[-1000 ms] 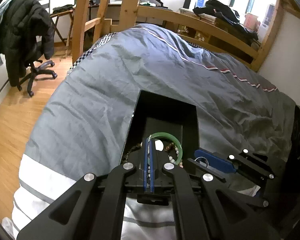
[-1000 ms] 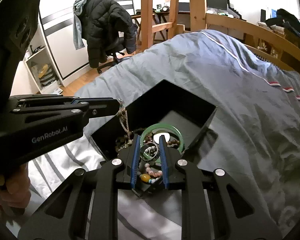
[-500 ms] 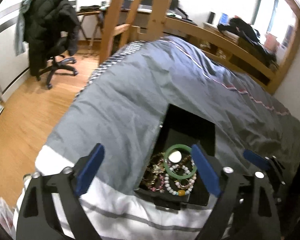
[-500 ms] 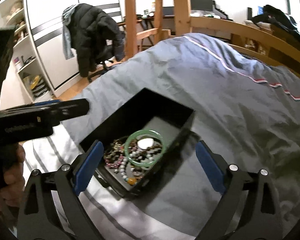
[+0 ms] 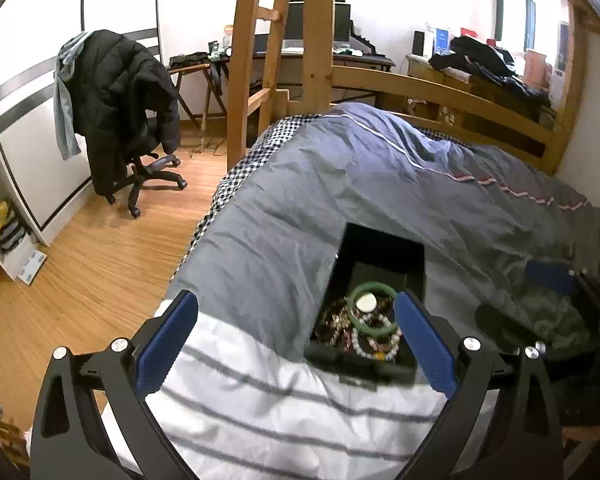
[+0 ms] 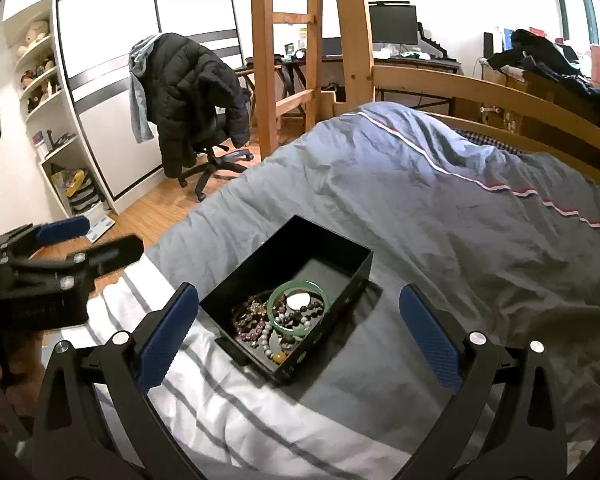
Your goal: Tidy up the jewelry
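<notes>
So both claws are spread wide and holding nothing. The left gripper (image 5: 296, 336) hangs above the near edge of the bed (image 5: 340, 200), and the black box (image 5: 374, 300) sits ahead of it, off toward its right finger (image 5: 424, 344) rather than centered between the two. The right gripper (image 6: 298, 330) is lined up better: the box (image 6: 288, 292) lies pretty much between its blue pads (image 6: 166, 338), not touching either one, sitting ahead on the covers.

The box is open on top and rests on the grey duvet (image 6: 440, 208), right where the duvet meets the white striped sheet (image 6: 260, 408). All the jewelry is piled in the near end: a green bangle (image 6: 299, 307) on top, a white round piece (image 6: 298, 301) inside its ring, and a tangle of bead bracelets (image 6: 256, 322) beside and under it. The far end of the box is bare.

In the right view the left gripper (image 6: 80, 240) shows off to the left side, well apart from the box.
</notes>
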